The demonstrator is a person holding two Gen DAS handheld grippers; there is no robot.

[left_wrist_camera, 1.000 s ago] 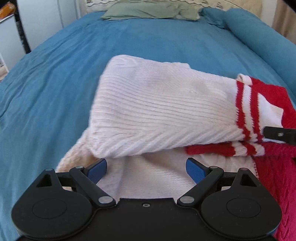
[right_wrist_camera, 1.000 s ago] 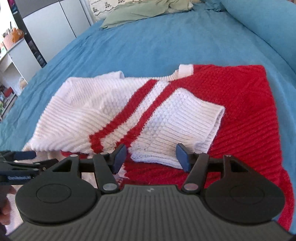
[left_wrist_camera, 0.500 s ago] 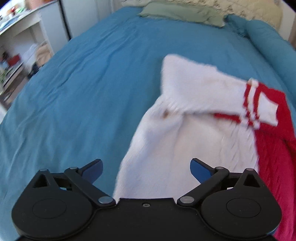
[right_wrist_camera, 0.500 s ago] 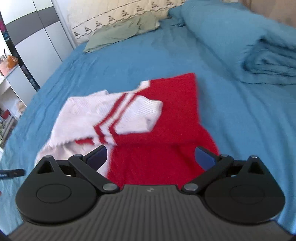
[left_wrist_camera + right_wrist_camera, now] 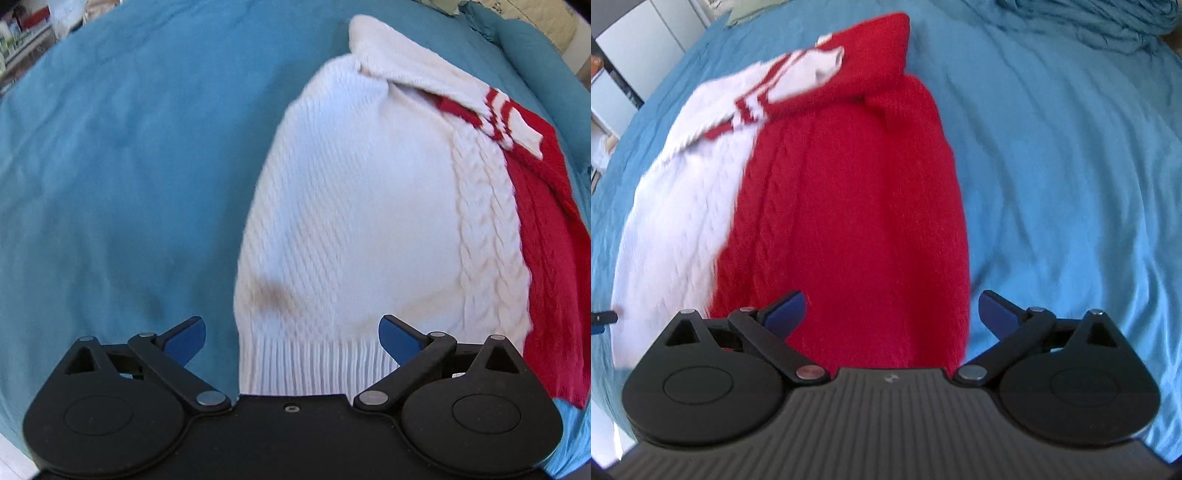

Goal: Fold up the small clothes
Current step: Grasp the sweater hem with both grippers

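The blue bedspread (image 5: 110,166) carries the work. On it lies the knit sweater (image 5: 369,221), half white, half red, its ribbed hem (image 5: 314,365) at the near edge. Both sleeves are folded inward across the far chest: the striped white sleeve (image 5: 798,77) lies over the red sleeve (image 5: 875,55). Judge the sleeve stage done; the hem-to-collar fold remains. Your left gripper (image 5: 291,334) is released over the hem's left corner. Your right gripper (image 5: 892,310) is released over the red right corner. Neither grasps fabric.
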